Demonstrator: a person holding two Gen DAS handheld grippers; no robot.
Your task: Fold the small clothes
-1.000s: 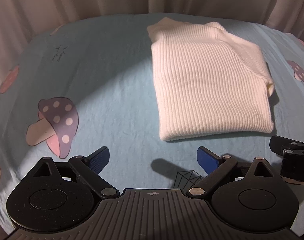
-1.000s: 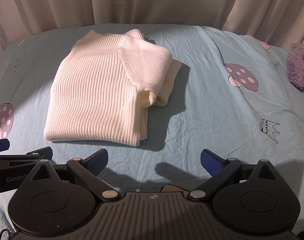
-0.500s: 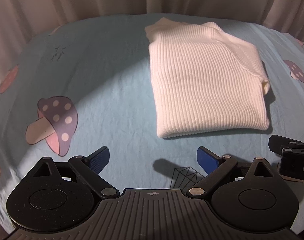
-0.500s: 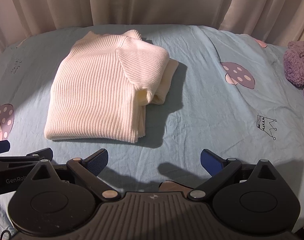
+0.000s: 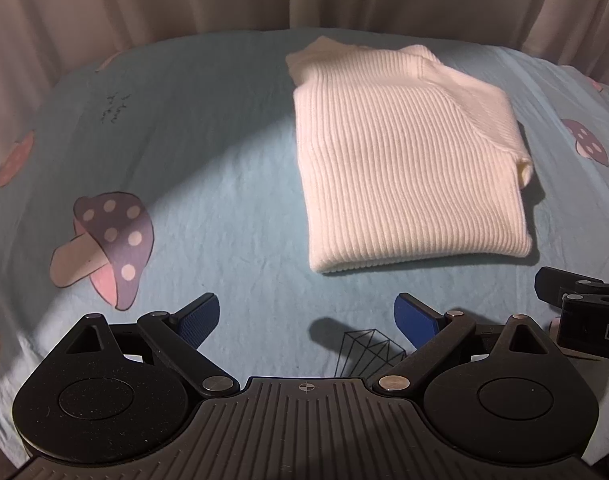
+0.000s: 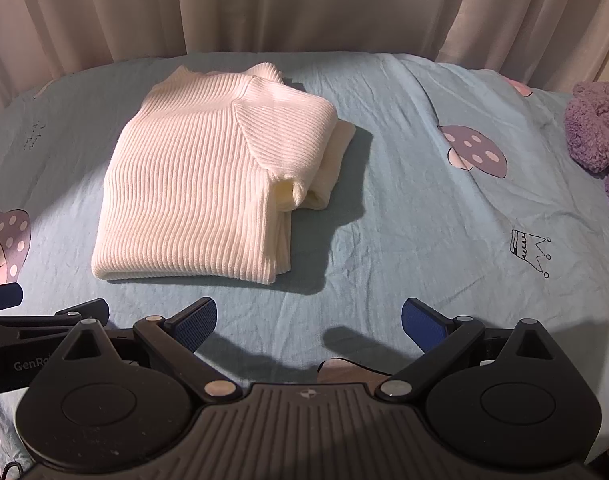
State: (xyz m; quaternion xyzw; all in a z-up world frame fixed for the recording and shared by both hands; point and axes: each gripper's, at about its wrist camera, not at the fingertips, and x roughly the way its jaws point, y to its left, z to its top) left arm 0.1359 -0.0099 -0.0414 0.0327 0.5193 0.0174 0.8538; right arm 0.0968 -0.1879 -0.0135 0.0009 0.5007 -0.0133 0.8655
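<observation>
The left hand-held gripper hangs low over the bed with its blue, fine-textured pads spread wide and nothing between them. The right hand-held gripper is likewise released, its matte black linkage arms splayed and its blue pads apart and empty. Both sit near each other, side by side, each showing at the edge of the other's view. Just ahead of them lies the white sweater, a thick rib-knit folded into a neat rectangle, its hem nearest the grippers and its collar at the far end. A sleeve is folded over the top, with its cuff curling open at the right edge. It rests flat on the pale blue bedsheet, a lightly wrinkled cotton printed with mushrooms. A fuzzy purple plush toy sits at the far right, and pleated beige curtains hang behind.
</observation>
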